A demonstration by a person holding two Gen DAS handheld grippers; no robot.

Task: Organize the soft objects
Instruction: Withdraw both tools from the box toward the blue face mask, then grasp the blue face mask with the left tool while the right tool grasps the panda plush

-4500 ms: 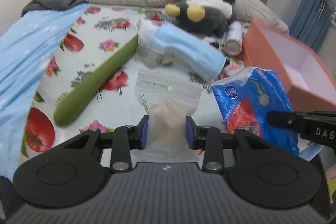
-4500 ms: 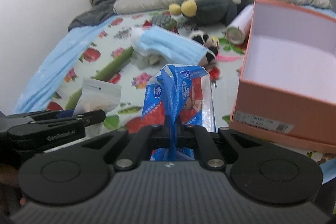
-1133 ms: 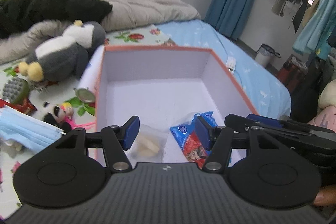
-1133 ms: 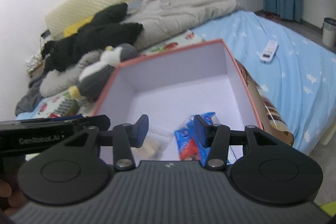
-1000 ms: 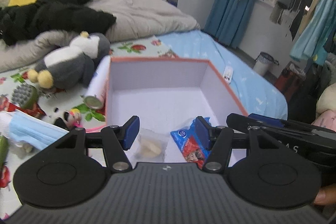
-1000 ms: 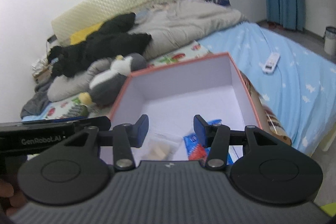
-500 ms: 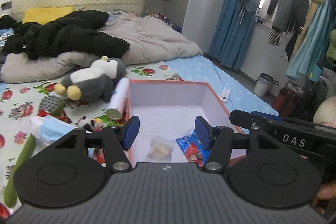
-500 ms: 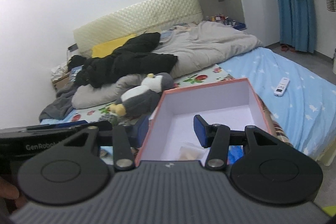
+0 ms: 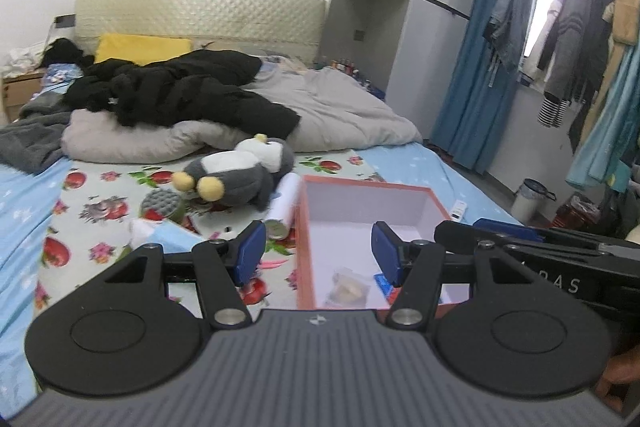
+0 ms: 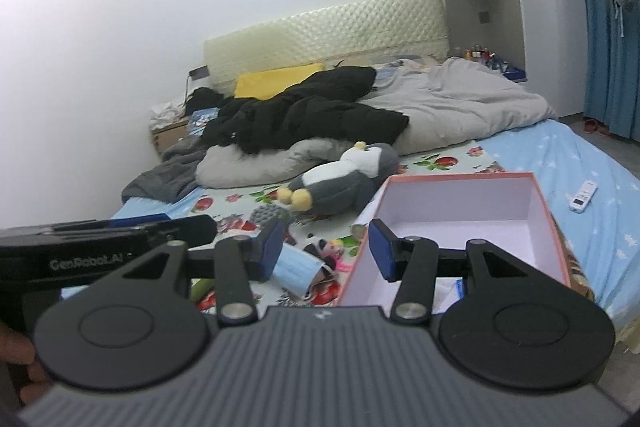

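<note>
Soft pouch [image 9: 347, 286] lies in the box [image 9: 303, 227] (both tools, left [image 9: 318, 254] and right [image 10: 325, 249], gape apart, holding nothing).

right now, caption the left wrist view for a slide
Open left tool above the orange cardboard box holding a clear plastic pouch.

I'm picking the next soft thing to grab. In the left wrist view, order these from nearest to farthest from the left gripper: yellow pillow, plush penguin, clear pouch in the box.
1. Clear pouch: on the box floor, low between the open left gripper fingers.
2. Plush penguin: mid-bed, left of the box.
3. Yellow pillow: against the headboard, upper left.
</note>
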